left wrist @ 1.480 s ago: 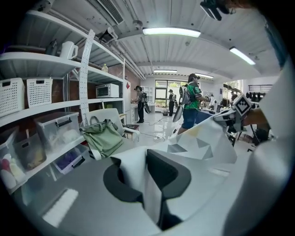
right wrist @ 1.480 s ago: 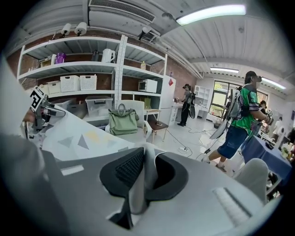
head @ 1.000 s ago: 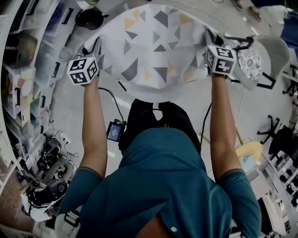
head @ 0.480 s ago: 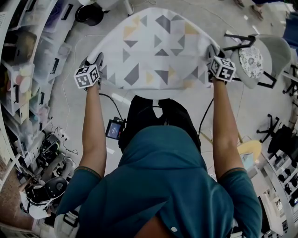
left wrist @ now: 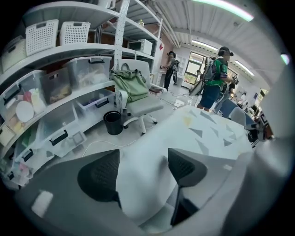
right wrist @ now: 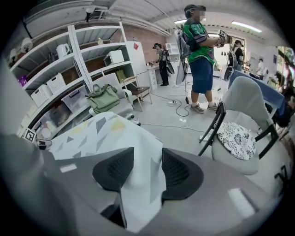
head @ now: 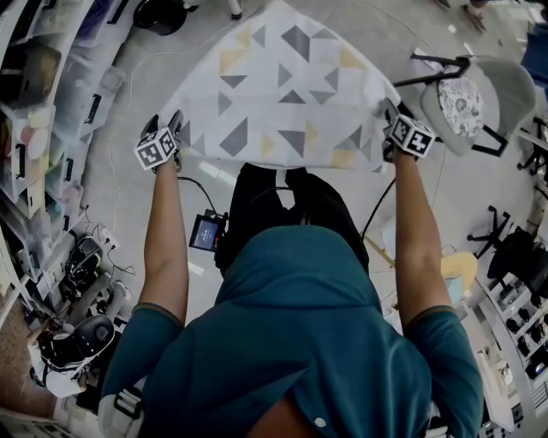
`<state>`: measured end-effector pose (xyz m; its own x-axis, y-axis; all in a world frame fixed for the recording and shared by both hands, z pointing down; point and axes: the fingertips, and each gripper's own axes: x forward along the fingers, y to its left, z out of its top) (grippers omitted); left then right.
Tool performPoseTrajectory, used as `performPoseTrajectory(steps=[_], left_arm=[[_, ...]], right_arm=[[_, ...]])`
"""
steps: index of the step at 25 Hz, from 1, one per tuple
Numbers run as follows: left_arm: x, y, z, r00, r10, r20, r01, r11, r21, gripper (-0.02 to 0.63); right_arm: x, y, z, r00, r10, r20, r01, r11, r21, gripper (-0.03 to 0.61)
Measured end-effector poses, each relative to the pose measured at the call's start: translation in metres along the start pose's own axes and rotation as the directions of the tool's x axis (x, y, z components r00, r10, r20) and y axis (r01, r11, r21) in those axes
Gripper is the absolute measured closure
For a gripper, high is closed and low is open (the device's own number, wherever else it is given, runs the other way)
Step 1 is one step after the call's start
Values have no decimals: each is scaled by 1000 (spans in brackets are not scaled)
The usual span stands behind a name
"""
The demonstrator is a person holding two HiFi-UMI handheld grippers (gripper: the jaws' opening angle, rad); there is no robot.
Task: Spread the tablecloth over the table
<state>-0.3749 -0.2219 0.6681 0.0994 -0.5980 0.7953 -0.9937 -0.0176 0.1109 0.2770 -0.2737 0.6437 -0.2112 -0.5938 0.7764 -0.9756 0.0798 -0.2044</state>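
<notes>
A white tablecloth with grey and yellow triangles lies spread over the table, which is hidden beneath it. My left gripper is at the cloth's near left corner and my right gripper at its near right corner. In the left gripper view that corner hangs loosely between the widely parted pads of the left gripper, whose jaws have just been opening. In the right gripper view the cloth's corner drapes between the separated pads of the right gripper, which have also just been opening.
Shelves with plastic bins run along the left. A grey chair with a patterned cushion stands at the right of the table, a black bin at the far left. People stand beyond. A small device and cables lie on the floor.
Both grippers have come down and nearer with the cloth's corners. The cloth, billowed up a second ago, has sunk and flattened.
</notes>
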Motion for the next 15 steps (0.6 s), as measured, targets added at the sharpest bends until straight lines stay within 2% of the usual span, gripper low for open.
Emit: performPoseTrajectory(steps=[3,5,8,10,12,15], left_arm=[[-10,1,-17,1000,16,-7,-16,1000,-9,291],[-20,4,-39,1000,14,-14,-14,999,-41,301],[-35,8,-77,1000,-8,23,11,989,-149,309],[-43,9,-92,997,-36,72,48,982,-185,322],[-47,11,-98,994,-47,96,62,985,-163,350],[-54,18,-98,995,-3,103,13,995,-94,357]], right_arm=[[-14,-14,-26,1000,-14,-23,14,1000,-14,405],[-29,-23,-51,999,-2,-43,2,1000,-4,405],[-51,-31,-112,989,43,-143,-47,998,-30,405],[-64,-38,-160,969,65,-238,-82,995,-62,405],[-75,-44,-204,945,65,-320,-102,990,-99,403],[-82,-48,-238,914,54,-402,-144,970,-197,404]])
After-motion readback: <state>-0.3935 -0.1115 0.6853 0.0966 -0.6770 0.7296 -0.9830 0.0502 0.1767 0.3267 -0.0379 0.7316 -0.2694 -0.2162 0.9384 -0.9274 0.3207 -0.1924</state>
